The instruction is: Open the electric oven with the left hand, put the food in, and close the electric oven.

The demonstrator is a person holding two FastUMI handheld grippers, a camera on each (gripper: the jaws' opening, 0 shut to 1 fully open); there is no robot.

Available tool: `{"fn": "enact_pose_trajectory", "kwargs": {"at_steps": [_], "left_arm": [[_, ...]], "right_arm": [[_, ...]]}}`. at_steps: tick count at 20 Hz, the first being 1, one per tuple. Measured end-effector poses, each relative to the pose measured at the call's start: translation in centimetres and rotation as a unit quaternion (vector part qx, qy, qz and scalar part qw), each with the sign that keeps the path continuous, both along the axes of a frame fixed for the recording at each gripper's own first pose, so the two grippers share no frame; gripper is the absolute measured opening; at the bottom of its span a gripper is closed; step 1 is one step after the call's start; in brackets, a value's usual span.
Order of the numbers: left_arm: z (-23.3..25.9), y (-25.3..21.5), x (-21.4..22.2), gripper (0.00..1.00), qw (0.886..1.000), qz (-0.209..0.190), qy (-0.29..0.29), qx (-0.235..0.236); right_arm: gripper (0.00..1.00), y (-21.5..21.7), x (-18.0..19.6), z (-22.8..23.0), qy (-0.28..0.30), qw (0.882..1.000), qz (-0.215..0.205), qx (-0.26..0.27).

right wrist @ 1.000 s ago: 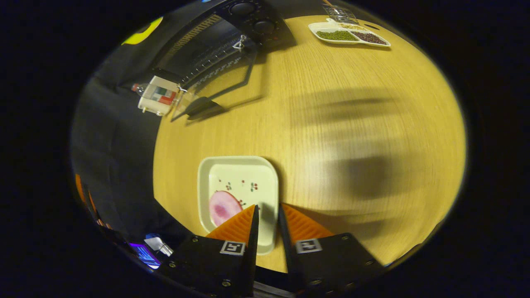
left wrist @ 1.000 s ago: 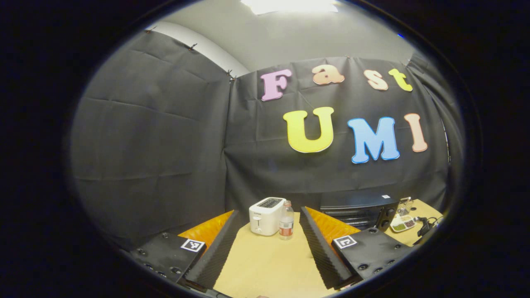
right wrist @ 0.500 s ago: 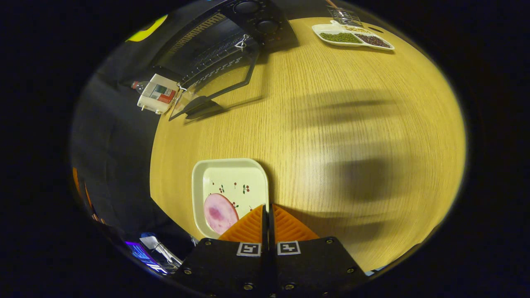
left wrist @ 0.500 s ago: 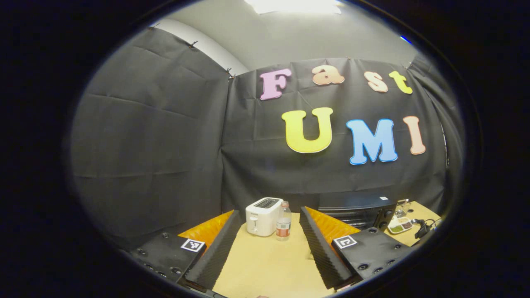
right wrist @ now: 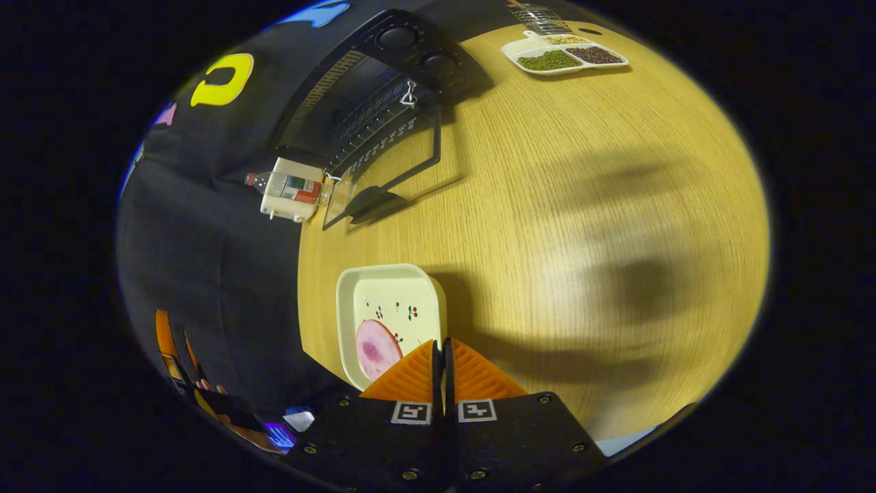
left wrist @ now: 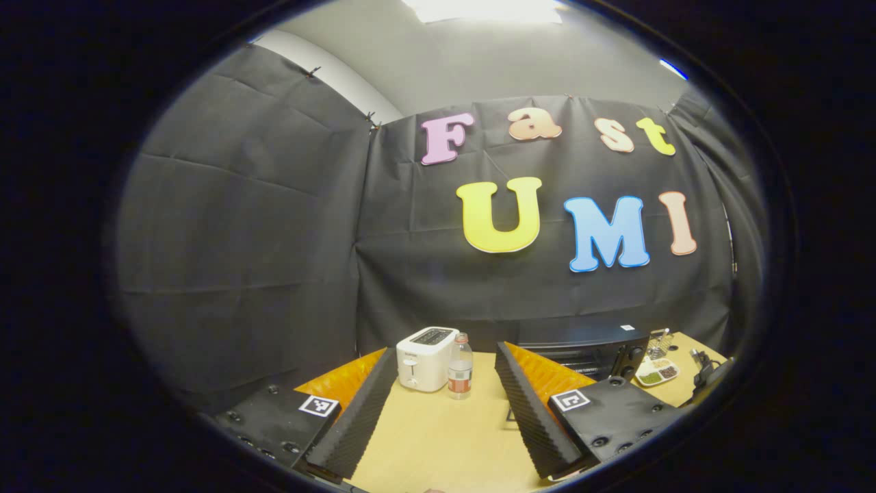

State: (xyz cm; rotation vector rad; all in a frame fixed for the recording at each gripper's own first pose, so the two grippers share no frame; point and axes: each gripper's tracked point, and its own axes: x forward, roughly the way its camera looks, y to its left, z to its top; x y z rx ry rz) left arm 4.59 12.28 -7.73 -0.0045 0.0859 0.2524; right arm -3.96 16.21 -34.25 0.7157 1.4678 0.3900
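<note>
At the near counter (right wrist: 547, 205) edge, right gripper (right wrist: 441, 359) jaws pinching the plate (right wrist: 393, 308) rim, ham slice (right wrist: 378, 348) aboard, oven (right wrist: 369, 103) door down, left gripper (left wrist: 445, 404) spread wide; thin grip, could tip.

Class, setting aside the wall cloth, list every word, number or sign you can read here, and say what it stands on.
Nothing here can be read as text.
Bottle label: too small.
Toaster front mark: blurred.
Oven dials and white sticker: too small.
Square markers on the right tongs: coded patterns, not words.
</note>
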Motion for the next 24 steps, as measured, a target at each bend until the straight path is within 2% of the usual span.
{"fn": "enact_pose_trajectory", "kwargs": {"at_steps": [2, 6, 13, 19, 21, 24], "left_arm": [[-0.2, -0.1, 0.4, 0.90, 1.000, -0.004, -0.001, -0.003], [-1.0, 0.3, 1.5, 0.94, 1.000, -0.008, 0.001, -0.012], [-2.4, 3.2, 3.4, 1.00, 1.000, -0.005, 0.007, -0.015], [-3.4, 6.0, 5.1, 1.00, 1.000, 0.002, 0.016, -0.011], [-3.8, 6.7, 5.3, 0.91, 1.000, 0.004, 0.021, -0.009], [-4.3, 7.6, 5.4, 1.00, 1.000, 0.009, 0.027, -0.010]], "right_arm": [[0.00, 0.9, 1.7, 0.9, -0.001, 0.999, -0.035, 0.010], [0.00, 2.3, 5.8, 2.4, -0.019, 0.994, -0.106, 0.014], [0.00, 5.5, 12.5, 2.9, -0.014, 0.972, -0.232, 0.037], [0.00, 8.1, 17.1, 1.7, 0.011, 0.941, -0.332, 0.060], [0.00, 8.5, 18.6, 1.4, 0.013, 0.930, -0.362, 0.065], [0.01, 8.7, 20.5, 0.5, 0.017, 0.915, -0.399, 0.062]]}}
